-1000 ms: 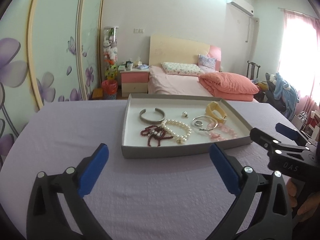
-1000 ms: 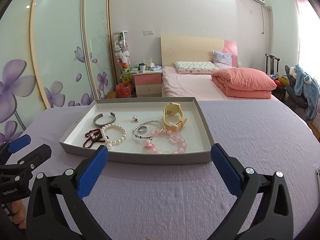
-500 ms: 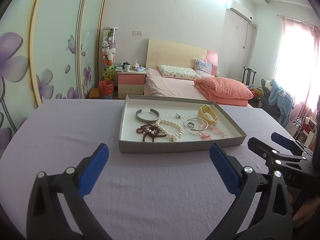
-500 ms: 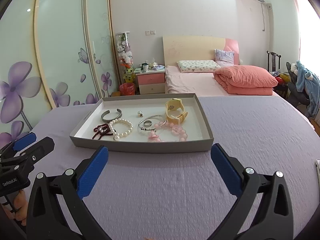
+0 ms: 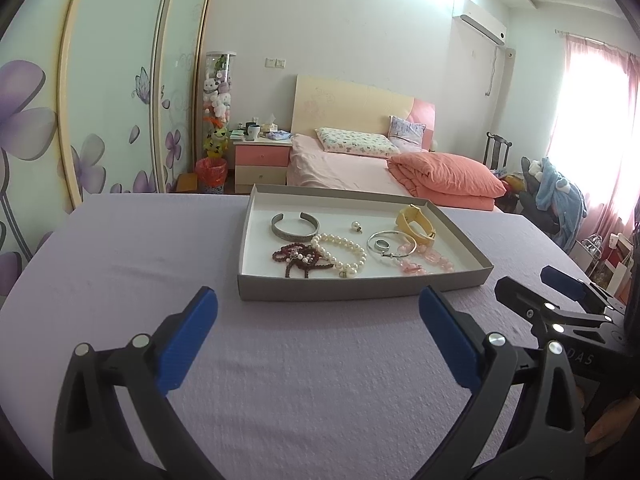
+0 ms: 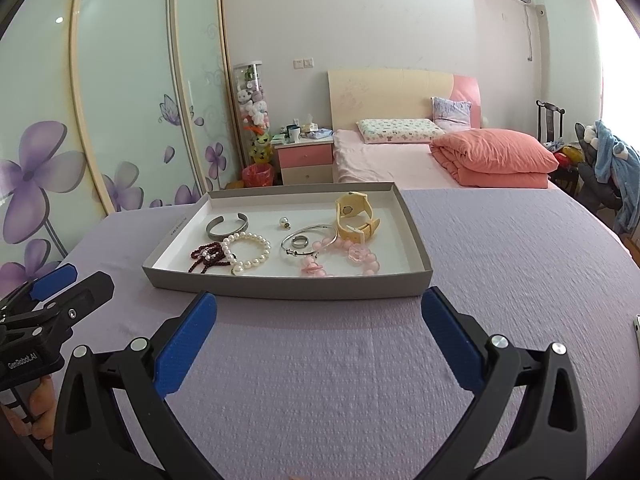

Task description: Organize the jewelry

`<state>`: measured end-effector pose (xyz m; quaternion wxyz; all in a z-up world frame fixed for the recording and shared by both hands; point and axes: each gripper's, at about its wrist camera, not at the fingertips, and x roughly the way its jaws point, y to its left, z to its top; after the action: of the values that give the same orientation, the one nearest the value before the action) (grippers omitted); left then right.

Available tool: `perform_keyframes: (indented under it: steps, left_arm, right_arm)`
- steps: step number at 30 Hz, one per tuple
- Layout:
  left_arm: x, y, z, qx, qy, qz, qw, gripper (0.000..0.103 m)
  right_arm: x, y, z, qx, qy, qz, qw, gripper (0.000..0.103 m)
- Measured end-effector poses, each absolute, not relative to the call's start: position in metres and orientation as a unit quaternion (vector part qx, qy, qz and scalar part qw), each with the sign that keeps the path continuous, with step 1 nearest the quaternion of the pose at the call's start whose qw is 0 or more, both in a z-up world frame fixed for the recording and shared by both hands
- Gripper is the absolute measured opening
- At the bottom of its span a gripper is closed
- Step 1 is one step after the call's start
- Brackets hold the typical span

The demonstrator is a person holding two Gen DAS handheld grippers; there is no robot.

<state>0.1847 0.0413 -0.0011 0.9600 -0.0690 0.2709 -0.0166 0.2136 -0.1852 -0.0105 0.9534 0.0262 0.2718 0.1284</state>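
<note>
Jewelry lies loose in a shallow grey tray (image 5: 360, 291) with a white floor, set on a table covered in a lilac cloth (image 5: 120, 264). Both grippers hover above the cloth on the near side of the tray, well short of it and touching nothing.

In the left wrist view, the left gripper (image 5: 318, 336) has its blue-padded fingers spread wide and empty; the tray sits straight ahead between them, slightly right of centre. The right gripper (image 5: 554, 284) shows at the right edge of that view, beside the tray's near right corner, its fingers parted and bare.

In the right wrist view, the right gripper frames the tray's near wall (image 6: 288, 289), fingers wide apart with nothing held. The left gripper (image 6: 60, 280) appears at the far left, off the tray's near left corner.

Inside the tray, a silver cuff (image 5: 295, 226) lies at the back left. In front of it a dark red bead string (image 5: 298, 258) overlaps a pearl bracelet (image 5: 342, 254). A small pearl earring (image 5: 355, 226) sits alone near the middle. To the right, a thin silver bangle (image 5: 391, 243) rings a silver ring (image 5: 382, 244), with pink beads (image 5: 426, 260) touching the bangle's right side. A yellow watch (image 5: 416, 224) stands on its edge at the back right, just behind the pink beads.
</note>
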Motion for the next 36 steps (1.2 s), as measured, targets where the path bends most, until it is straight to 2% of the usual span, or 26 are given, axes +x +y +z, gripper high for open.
perform_keyframes:
  steps: [36]
  left_arm:
    - [0.1838, 0.0365, -0.0012, -0.070, 0.272, -0.022, 0.960, 0.101]
  right_arm:
    - [0.2116, -0.1836, -0.0082, 0.028, 0.270, 0.133, 0.953, 0.102]
